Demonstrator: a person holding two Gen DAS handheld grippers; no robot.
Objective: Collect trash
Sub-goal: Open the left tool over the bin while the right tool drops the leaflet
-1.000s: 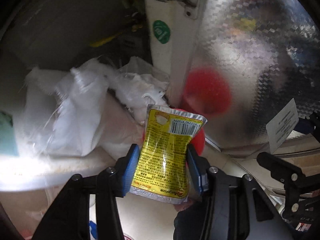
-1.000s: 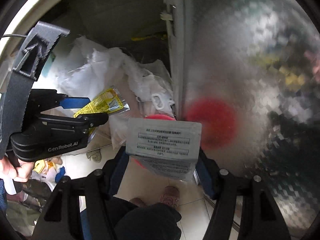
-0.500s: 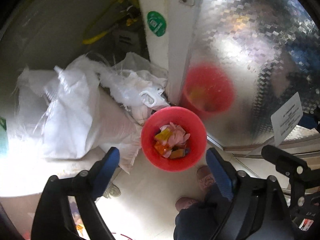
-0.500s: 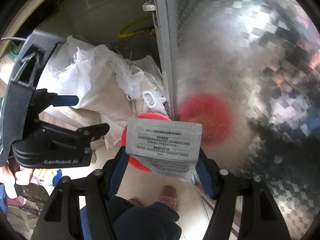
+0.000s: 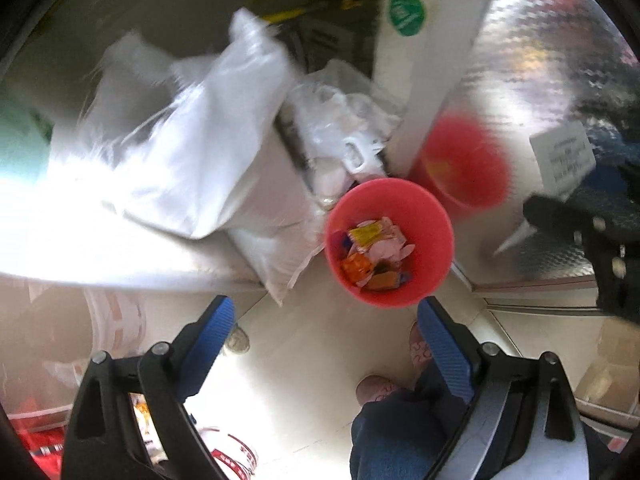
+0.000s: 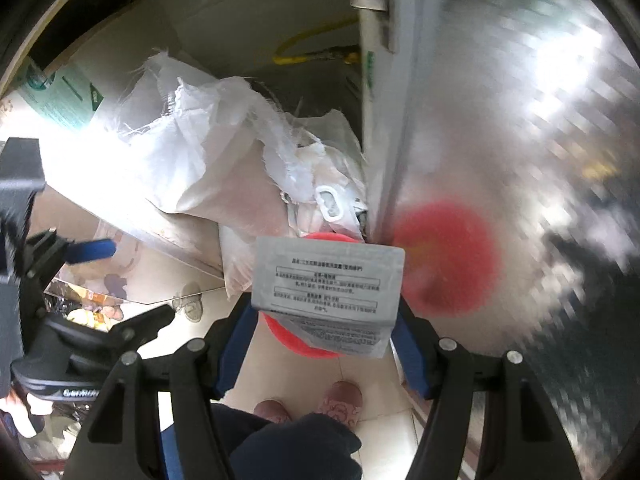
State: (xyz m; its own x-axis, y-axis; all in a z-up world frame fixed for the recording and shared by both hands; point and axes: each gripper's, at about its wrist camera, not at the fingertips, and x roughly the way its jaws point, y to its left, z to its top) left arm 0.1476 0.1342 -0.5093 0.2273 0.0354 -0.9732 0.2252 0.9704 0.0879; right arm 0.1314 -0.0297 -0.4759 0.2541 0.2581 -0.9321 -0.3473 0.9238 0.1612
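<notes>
Left tool (image 5: 324, 322): jaws opening, nothing between them, above the floor.
Right tool (image 6: 325, 322): clamped on a grey sachet (image 6: 328, 286).
Red bin (image 5: 390, 242): on the floor beside white sacks (image 5: 192, 168), wrappers (image 5: 374, 254) inside.

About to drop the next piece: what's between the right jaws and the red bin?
Only the grey packet the right gripper holds; in the right wrist view it covers most of the red bin. Nothing else lies there.

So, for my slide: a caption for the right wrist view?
Right gripper holding a grey printed sachet above the red bin.
</notes>
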